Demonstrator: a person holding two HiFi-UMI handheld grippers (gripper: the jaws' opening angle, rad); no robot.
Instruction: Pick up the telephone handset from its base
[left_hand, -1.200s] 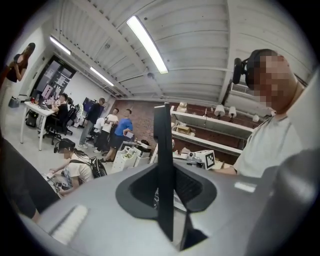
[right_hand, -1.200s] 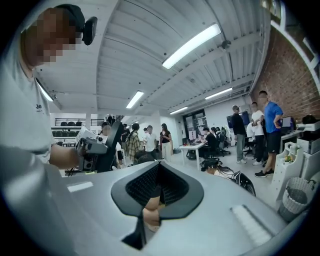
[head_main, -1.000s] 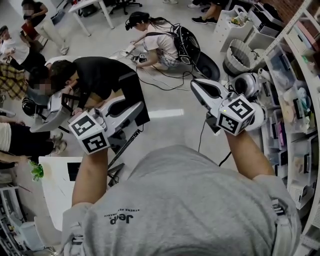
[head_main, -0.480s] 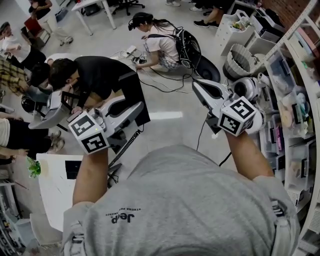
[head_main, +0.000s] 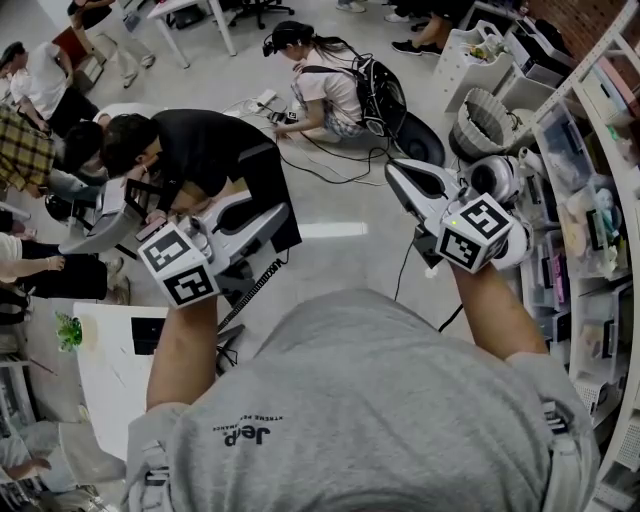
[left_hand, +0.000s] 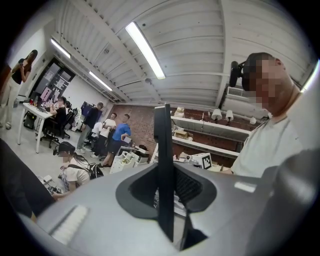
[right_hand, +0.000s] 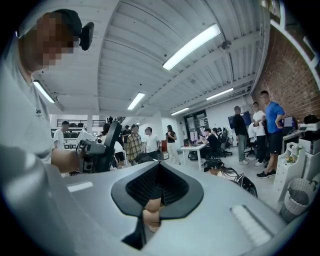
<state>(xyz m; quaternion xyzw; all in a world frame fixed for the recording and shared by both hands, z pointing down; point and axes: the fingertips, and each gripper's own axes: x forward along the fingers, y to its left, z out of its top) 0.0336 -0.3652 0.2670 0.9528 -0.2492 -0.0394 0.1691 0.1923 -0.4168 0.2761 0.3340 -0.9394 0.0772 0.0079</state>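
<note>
Left tongs (head_main: 268, 219) clamped, right tongs (head_main: 396, 173) closed

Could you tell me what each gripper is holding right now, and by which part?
The left gripper is shut on a thin black thing, probably the telephone handset; which part cannot be told. The right gripper holds nothing.

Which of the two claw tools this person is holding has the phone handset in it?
The left gripper: the black handset is clamped between its jaws, with the coiled cord hanging below. The right gripper holds nothing.
</note>
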